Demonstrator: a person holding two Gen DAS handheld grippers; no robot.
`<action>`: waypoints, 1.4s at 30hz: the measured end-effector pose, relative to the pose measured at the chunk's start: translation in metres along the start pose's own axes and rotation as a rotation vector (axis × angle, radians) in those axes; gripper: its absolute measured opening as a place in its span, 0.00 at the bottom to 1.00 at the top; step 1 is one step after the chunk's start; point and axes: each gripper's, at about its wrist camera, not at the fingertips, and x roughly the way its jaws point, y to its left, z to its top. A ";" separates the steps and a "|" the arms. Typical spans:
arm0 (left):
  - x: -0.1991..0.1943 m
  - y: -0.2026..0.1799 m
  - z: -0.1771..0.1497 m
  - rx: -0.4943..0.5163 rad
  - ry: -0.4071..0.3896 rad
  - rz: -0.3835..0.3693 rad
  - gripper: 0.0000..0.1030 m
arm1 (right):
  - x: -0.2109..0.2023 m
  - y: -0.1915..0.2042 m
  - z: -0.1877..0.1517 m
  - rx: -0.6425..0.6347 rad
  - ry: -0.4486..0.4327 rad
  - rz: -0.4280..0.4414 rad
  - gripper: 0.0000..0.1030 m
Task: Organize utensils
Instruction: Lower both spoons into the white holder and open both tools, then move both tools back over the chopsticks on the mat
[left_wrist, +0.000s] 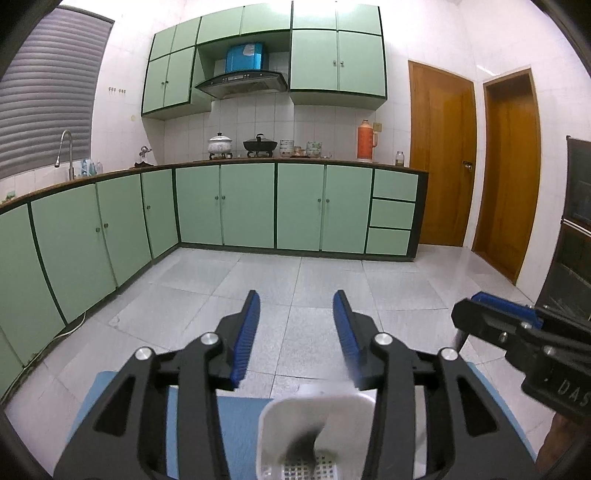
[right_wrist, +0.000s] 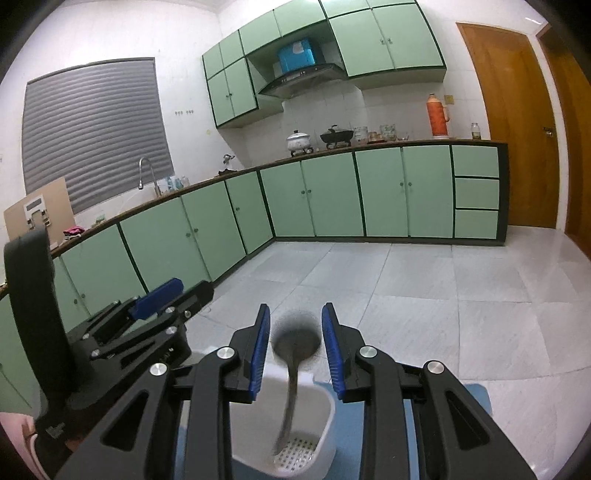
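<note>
A white utensil holder (right_wrist: 327, 413) with a perforated bottom stands on a blue mat (right_wrist: 478, 397). A dark spoon (right_wrist: 295, 341), blurred, stands in it with its bowl end up. That bowl sits between the fingers of my right gripper (right_wrist: 295, 308), with a gap on each side; the gripper is open. In the left wrist view the holder (left_wrist: 343, 410) lies just below my left gripper (left_wrist: 295, 299), which is open with nothing between its fingers. The right gripper (left_wrist: 480, 308) shows at that view's right edge, and the left gripper (right_wrist: 184, 291) shows at the left of the right wrist view.
Beyond the mat's edge is a grey tiled floor (left_wrist: 295, 273). Green base cabinets (left_wrist: 247, 205) run along the far wall and the left. The counter holds pots, bowls and an orange thermos (left_wrist: 365, 139). Two wooden doors (left_wrist: 441, 155) and a dark cabinet (left_wrist: 576, 221) are at right.
</note>
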 end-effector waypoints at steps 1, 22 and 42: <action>-0.003 0.002 0.000 -0.002 -0.003 0.000 0.43 | -0.001 0.001 -0.002 -0.002 0.008 0.001 0.31; -0.160 0.037 -0.092 -0.028 0.136 -0.016 0.89 | -0.160 0.003 -0.120 0.121 0.041 -0.184 0.94; -0.200 0.030 -0.204 0.054 0.465 -0.007 0.79 | -0.198 0.037 -0.219 0.136 0.246 -0.182 0.69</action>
